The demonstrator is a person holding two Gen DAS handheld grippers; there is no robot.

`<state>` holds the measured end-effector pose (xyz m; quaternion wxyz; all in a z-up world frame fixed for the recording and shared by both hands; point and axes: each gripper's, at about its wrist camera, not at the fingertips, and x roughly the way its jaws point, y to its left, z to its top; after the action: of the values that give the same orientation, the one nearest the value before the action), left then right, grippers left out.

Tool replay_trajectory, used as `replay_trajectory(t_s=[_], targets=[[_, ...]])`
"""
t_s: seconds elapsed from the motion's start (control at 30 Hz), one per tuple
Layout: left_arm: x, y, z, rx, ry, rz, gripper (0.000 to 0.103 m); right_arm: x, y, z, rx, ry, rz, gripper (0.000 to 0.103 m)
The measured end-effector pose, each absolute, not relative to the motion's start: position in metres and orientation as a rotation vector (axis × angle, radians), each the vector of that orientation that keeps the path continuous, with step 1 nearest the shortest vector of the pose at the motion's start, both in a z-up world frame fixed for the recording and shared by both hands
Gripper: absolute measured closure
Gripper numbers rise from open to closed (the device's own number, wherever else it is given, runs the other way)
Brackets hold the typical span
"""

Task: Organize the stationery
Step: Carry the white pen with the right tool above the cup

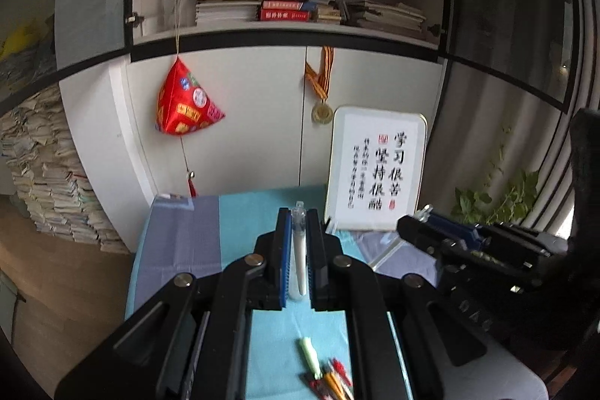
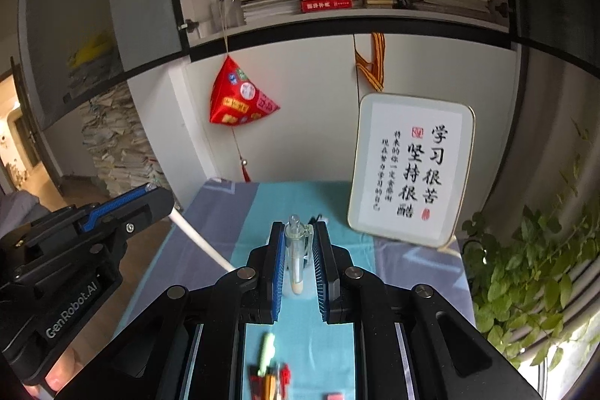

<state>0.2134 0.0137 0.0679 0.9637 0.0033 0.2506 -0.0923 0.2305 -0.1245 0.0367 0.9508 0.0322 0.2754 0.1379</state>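
Observation:
My left gripper (image 1: 299, 218) is shut on a white pen body (image 1: 299, 257) that lies along its fingers, clear end forward. It also shows in the right wrist view (image 2: 150, 192), with the white pen (image 2: 202, 242) sticking out below it. My right gripper (image 2: 298, 231) is shut on a clear pen cap with a clip (image 2: 296, 250). It shows in the left wrist view (image 1: 420, 212) at the right. Both are held above the blue desk mat (image 1: 240, 223). A green pen (image 1: 309, 353) and red and orange pens (image 1: 333, 377) lie on the mat below.
A framed calligraphy sign (image 2: 410, 167) leans at the back right of the desk. A red pouch (image 2: 240, 96) and a medal (image 1: 321, 111) hang on the white cabinet. A leafy plant (image 2: 532, 268) stands at the right. Paper stacks (image 1: 45, 167) stand at the left.

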Motion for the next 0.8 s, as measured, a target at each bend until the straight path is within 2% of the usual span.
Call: replay_trajectory(t_s=[0.27, 0.8], targets=[[0.245, 0.005, 0.070, 0.022, 0.509, -0.189, 0.097, 0.261, -0.126, 0.037, 0.098, 0.557, 0.282, 0.087], [0.309, 0.007, 0.018, 0.017, 0.637, -0.188, 0.097, 0.323, -0.117, -0.016, 0.115, 0.687, 0.283, 0.087]])
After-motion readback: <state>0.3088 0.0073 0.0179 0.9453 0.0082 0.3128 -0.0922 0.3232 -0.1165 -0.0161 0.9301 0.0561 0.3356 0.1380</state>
